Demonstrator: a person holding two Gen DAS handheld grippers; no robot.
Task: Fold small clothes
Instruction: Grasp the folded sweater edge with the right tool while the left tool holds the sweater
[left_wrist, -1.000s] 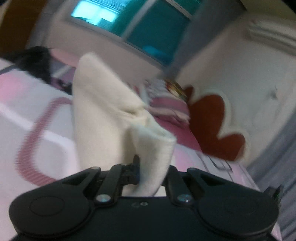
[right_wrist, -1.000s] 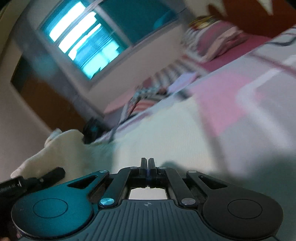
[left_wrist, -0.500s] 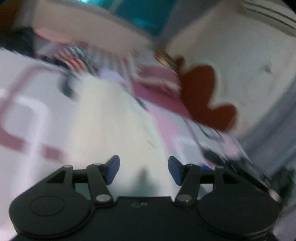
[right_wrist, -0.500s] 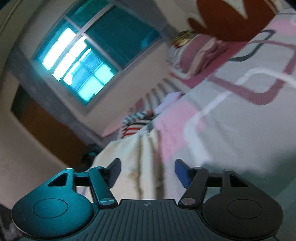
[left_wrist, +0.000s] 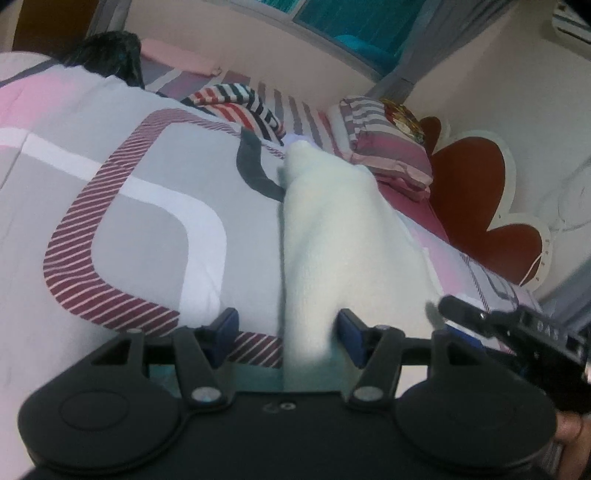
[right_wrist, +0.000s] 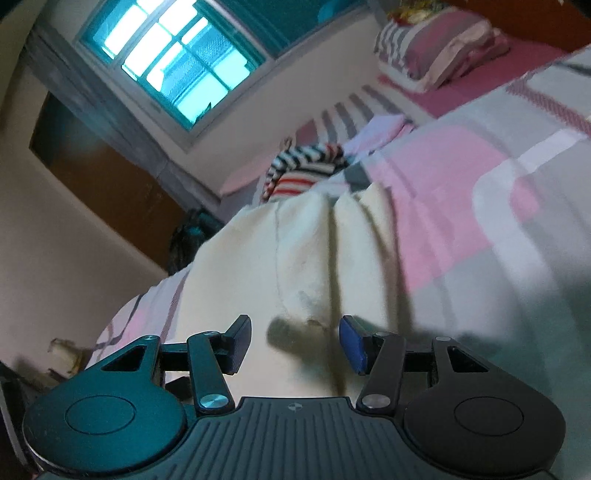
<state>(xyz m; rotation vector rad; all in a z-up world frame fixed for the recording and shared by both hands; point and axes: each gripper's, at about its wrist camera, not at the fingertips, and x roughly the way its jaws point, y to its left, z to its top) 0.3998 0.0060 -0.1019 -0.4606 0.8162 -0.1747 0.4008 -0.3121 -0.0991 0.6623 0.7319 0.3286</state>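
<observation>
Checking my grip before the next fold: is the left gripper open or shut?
Open. The left gripper has its jaws apart, with the cream fleece garment lying between them, unclamped.

We can make out pale characters, seemingly "0 A S", on the black gripper (left_wrist: 517, 325) that enters from the right of the cream cloth (left_wrist: 343, 236); they are too blurred to be sure. We read no other text.
</observation>
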